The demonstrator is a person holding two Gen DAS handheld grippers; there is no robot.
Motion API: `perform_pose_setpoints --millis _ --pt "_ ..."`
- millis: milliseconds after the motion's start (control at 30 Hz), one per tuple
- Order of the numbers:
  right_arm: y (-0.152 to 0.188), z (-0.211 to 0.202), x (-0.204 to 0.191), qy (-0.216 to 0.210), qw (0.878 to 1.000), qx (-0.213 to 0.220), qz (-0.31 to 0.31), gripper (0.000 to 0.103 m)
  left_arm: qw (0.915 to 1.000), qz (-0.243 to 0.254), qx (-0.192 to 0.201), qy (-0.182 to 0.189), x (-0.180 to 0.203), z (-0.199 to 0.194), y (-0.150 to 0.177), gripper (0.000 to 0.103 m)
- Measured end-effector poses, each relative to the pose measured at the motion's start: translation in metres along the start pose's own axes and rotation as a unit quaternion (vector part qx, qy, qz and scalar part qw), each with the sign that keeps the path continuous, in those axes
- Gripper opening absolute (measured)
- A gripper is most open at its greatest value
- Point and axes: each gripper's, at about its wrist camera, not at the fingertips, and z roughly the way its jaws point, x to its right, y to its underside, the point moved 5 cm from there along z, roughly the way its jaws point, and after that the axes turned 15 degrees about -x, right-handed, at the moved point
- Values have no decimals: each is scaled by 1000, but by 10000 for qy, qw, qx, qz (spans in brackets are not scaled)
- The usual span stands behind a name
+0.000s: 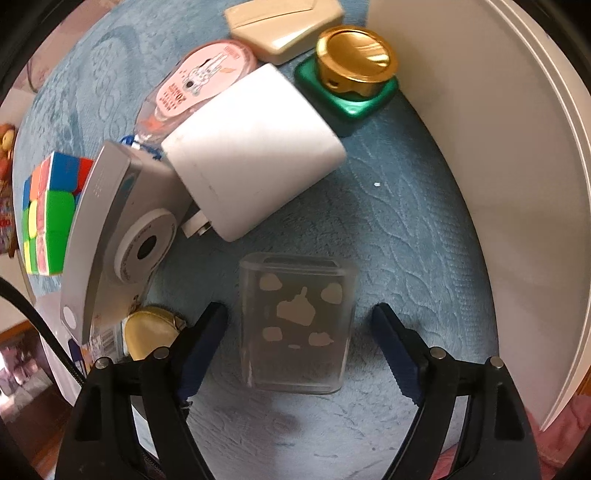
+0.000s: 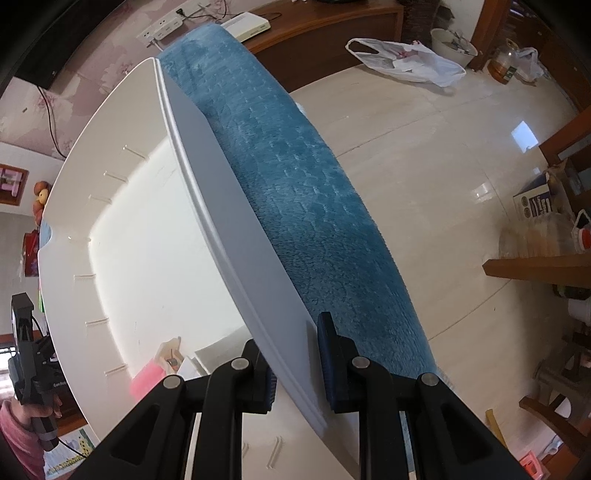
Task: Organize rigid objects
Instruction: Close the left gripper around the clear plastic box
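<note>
- Left gripper (image 1: 299, 325): pointed down at the blue plush cloth (image 1: 406, 236), jaws spread apart; the dark blue pads (image 1: 391, 347) stand clear on either side of a frosted translucent plastic case printed with pale cloud-like shapes (image 1: 295, 325), neither pad touching it. The case lies flat on the cloth.
- Beyond the case, toward the left: a white rounded-cube plug adapter (image 1: 251, 158), metal prongs toward the gripper, touching a silver-grey compact camera with a round white lens ring (image 1: 118, 229).
- Behind the camera: a multicoloured puzzle cube (image 1: 48, 206); beside the left finger, a small round gold-coloured tin (image 1: 151, 332).
- Farther out: a pink oval correction-tape dispenser (image 1: 207, 77), a beige flat plastic box (image 1: 284, 26), and a shiny gold round lid on a green square base (image 1: 351, 70).
- Right of the cloth: the wall of a white plastic storage bin (image 1: 480, 147).
- Right gripper (image 2: 295, 362): clamped on the rim wall of the white bin (image 2: 236, 236), one pad inside and one outside.
- Inside the bin, near the gripper: a pink item (image 2: 146, 382), partly hidden.
- Left edge of the right wrist view: a hand in a pink sleeve (image 2: 22, 428) holding the other gripper's handle.
</note>
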Motion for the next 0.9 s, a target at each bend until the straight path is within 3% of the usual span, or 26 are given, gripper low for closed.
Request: perform_pose_setpoints --millis 300,400,467,767,900 --pt "-1 2 -2 46 9998 -84 -168 21 9979 -536 -273 253 -10 6 2 80" --pt "-3 2 -4 81 9996 -119 -247 21 9970 -654 -249 320 -11 5 6 69" --pt "-3 2 -5 89 9994 -137 -295 21 9959 -779 -216 412 -11 2 11 54" --pt "-6 4 -11 197 9978 -250 -582 21 9916 -1183 -97 523 -10 3 31 53" --pt "-7 2 -14 251 9966 -325 -716 21 9886 -1421 74 490 -10 -8 58 53"
